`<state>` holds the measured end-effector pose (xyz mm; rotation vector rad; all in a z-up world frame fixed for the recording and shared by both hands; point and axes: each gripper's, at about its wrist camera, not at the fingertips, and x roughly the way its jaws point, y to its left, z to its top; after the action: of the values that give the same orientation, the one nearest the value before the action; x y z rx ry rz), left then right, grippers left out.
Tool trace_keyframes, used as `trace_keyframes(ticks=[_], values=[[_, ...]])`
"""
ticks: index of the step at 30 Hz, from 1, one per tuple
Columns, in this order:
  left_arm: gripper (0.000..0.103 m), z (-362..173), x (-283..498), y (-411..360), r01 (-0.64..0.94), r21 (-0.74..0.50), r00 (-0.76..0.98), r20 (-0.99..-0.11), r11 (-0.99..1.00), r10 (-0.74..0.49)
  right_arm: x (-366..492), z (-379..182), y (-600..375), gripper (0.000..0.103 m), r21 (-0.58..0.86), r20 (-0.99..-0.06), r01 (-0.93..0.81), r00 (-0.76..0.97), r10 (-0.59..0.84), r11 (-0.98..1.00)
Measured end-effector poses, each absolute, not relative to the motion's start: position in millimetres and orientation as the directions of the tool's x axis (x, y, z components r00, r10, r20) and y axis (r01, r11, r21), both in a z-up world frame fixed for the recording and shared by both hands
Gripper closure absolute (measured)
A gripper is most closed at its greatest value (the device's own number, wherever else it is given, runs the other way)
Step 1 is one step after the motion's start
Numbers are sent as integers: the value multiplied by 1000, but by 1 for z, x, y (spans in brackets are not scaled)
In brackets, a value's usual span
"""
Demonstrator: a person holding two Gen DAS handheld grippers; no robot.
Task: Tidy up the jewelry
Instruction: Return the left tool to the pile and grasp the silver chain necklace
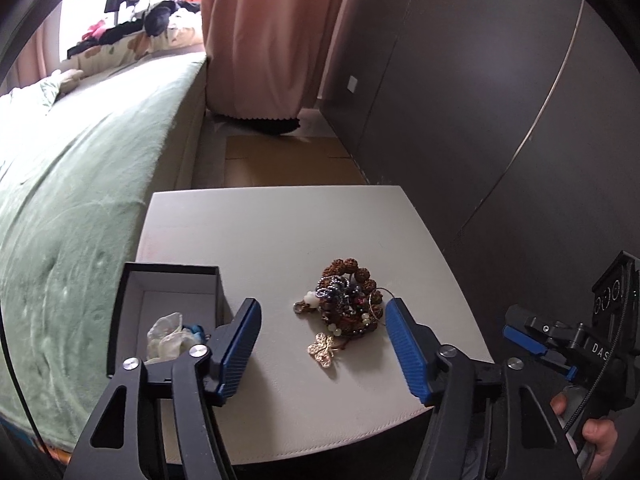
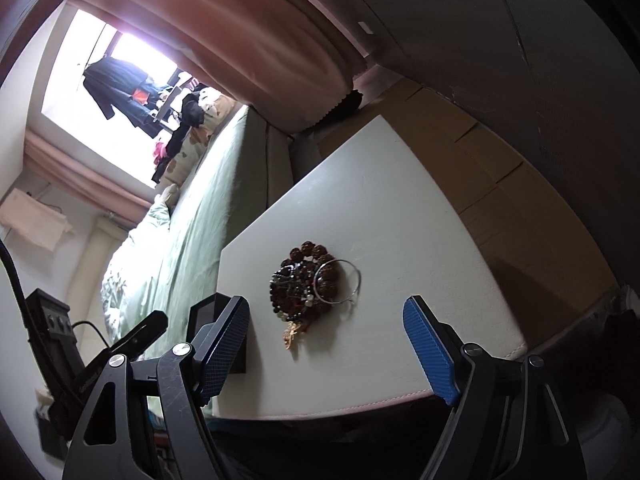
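Note:
A tangled pile of beaded bracelets (image 1: 347,300) lies on the white table (image 1: 280,232), with a gold butterfly pendant (image 1: 323,349) at its near side. An open black box (image 1: 168,308) with a white lining stands at the table's left edge and holds a pale crumpled item (image 1: 168,336) and something blue. My left gripper (image 1: 322,344) is open and empty, its jaws either side of the pile's near edge. In the right wrist view the pile (image 2: 308,280) has a thin silver bangle (image 2: 340,280) on it. My right gripper (image 2: 326,344) is open and empty, just short of the pile.
A bed with a green blanket (image 1: 80,200) runs along the table's left side. Dark cabinet doors (image 1: 480,100) stand to the right. Flat cardboard (image 1: 288,160) lies on the floor beyond the table, below a pink curtain (image 1: 264,40).

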<state>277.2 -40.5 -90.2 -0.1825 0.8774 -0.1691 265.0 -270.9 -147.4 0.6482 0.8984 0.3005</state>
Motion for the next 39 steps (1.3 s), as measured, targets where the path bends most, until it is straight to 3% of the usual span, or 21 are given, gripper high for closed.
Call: trace_keyframes(ticks=[10, 21, 31, 32, 36, 39], values=[[55, -114, 314, -57, 75, -239, 566, -789, 968, -238, 273, -167, -290, 22, 646, -631, 51, 596, 496, 762], [55, -156, 345, -91, 155, -48, 520, -845, 987, -123, 281, -188, -300, 22, 646, -648, 78, 582, 492, 759], [55, -180, 361, -97, 160, -36, 508, -854, 986, -113, 285, -199, -304, 22, 645, -661, 99, 570, 488, 758], [56, -181, 362, -96, 157, -43, 508, -853, 987, -118, 285, -200, -304, 22, 645, -662, 101, 570, 487, 758], [83, -183, 364, -90, 139, -86, 499, -854, 987, -145, 285, -200, -304, 22, 645, -664, 103, 567, 487, 758], [89, -179, 363, -85, 141, -115, 510, -843, 983, -171, 285, -199, -304, 22, 644, -664, 100, 567, 488, 759]])
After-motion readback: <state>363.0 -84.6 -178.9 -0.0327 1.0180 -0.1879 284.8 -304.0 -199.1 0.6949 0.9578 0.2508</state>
